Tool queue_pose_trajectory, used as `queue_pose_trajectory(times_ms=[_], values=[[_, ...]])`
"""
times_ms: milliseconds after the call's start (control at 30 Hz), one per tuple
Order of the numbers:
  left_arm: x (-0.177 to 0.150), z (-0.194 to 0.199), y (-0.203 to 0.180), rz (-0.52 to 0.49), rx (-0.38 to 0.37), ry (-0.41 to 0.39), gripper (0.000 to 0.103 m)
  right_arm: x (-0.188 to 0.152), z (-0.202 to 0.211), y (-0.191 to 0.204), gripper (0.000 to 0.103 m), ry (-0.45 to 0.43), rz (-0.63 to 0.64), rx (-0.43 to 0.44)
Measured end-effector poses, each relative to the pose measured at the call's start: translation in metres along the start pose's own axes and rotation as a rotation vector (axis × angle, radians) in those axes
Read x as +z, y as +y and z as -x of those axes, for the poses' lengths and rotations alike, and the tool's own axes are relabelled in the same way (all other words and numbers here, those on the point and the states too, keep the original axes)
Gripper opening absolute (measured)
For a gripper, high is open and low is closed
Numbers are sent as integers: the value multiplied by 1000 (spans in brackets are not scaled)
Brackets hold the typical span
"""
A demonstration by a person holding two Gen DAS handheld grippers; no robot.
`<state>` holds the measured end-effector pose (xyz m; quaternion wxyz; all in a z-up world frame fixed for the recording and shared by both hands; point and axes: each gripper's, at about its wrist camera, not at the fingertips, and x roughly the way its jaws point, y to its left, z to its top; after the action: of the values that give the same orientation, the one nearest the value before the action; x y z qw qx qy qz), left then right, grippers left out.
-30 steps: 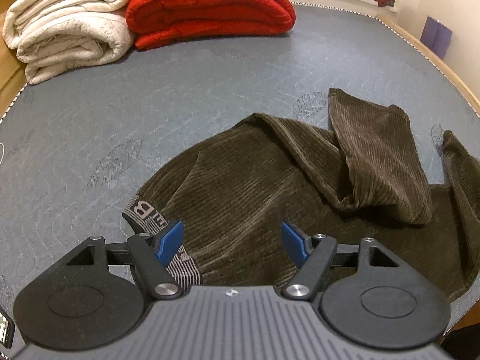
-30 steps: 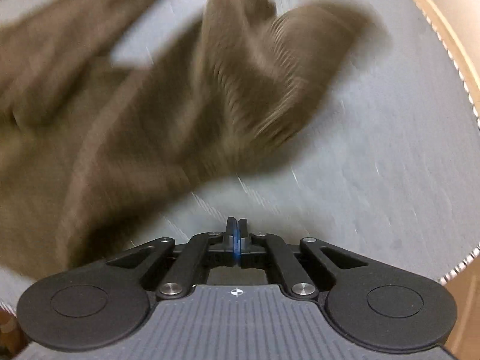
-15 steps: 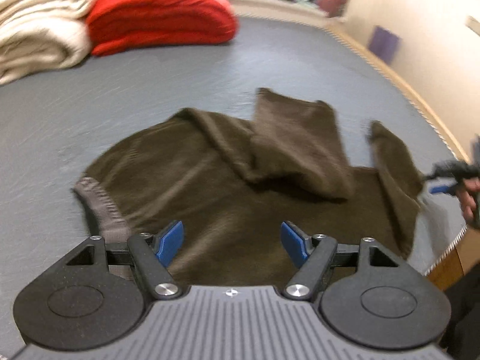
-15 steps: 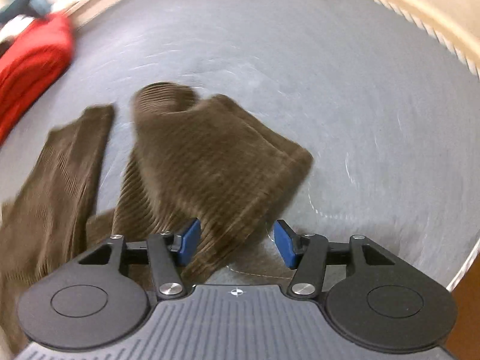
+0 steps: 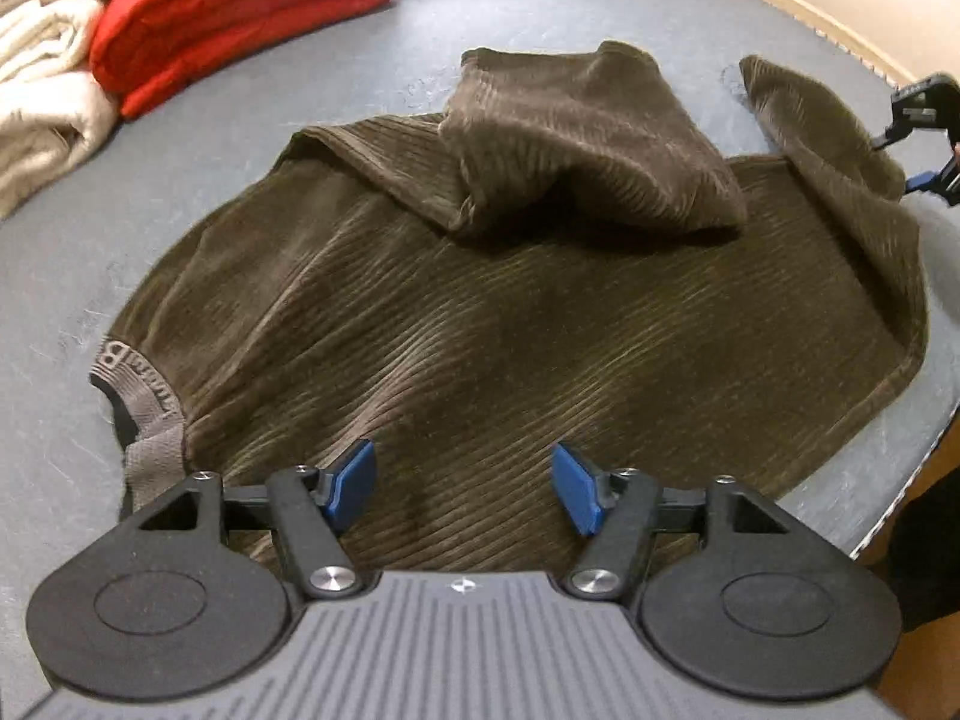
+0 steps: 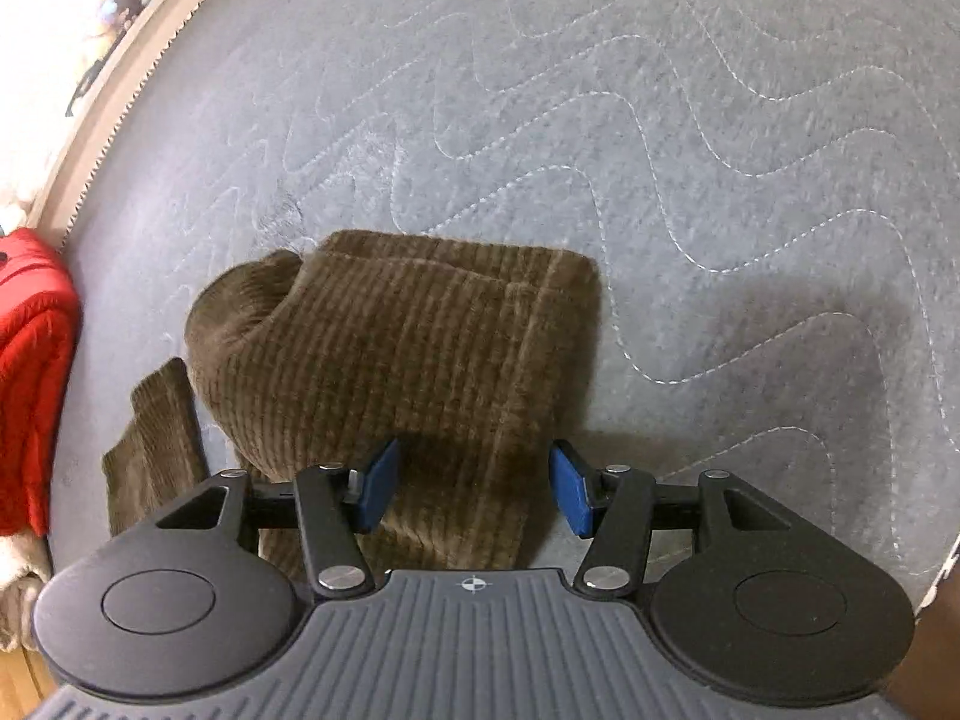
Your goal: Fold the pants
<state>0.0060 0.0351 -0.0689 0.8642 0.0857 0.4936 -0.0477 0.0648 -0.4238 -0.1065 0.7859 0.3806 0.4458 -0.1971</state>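
Dark brown corduroy pants [image 5: 480, 312] lie rumpled on the grey quilted mattress [image 5: 72, 276]. A grey lettered waistband [image 5: 141, 402] shows at the left. One leg is folded back over the body [image 5: 594, 138]; the other leg lies at the right [image 5: 840, 138]. My left gripper [image 5: 462, 495] is open just above the pants near the waist. My right gripper [image 6: 471, 489] is open over the end of a pant leg [image 6: 408, 348]; it also shows at the right edge of the left wrist view [image 5: 927, 138].
A folded red quilt [image 5: 240, 6] and cream blankets [image 5: 42, 102] lie at the far left of the mattress. The mattress's piped edge [image 5: 900, 516] runs close on the right. The right wrist view shows bare quilted mattress [image 6: 660, 150] beyond the leg.
My right gripper went from shut to open and now sits over the end of a pant leg. My left gripper shifted right along the pants, staying open.
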Motion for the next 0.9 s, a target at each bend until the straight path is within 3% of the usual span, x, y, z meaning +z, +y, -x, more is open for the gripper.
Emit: queue_pose_trajectory(times_ms=[67,133,167,500,600,667,733,833,900], values=[[1,2,-1,-3,-7,-7,74,2,-4,3,49,-14,12,8],[0,4,-2,-13,-8,-13,75,3,-1,4,19,-31,37,14],[0,4,-3,-16,-10,-15,76,4,2,3,13,-46,49,21],[1,0,-7,-29,-2,0,77,16,76,-16,11,-387,82,141],[1,1,-9,-39,-10,-4,77,20,100,-45,10,-493,20,35],[1,2,-12,-52,-18,-7,77,24,105,-68,10,-495,-25,-121],[0,1,-13,-58,-27,-4,78,31,98,-99,9,-423,-85,-264],[-1,-4,-17,-59,-54,26,78,36,89,-141,9,-334,-209,-266],[-3,-8,-21,-59,-87,52,80,36,89,-146,9,-340,-210,-256]])
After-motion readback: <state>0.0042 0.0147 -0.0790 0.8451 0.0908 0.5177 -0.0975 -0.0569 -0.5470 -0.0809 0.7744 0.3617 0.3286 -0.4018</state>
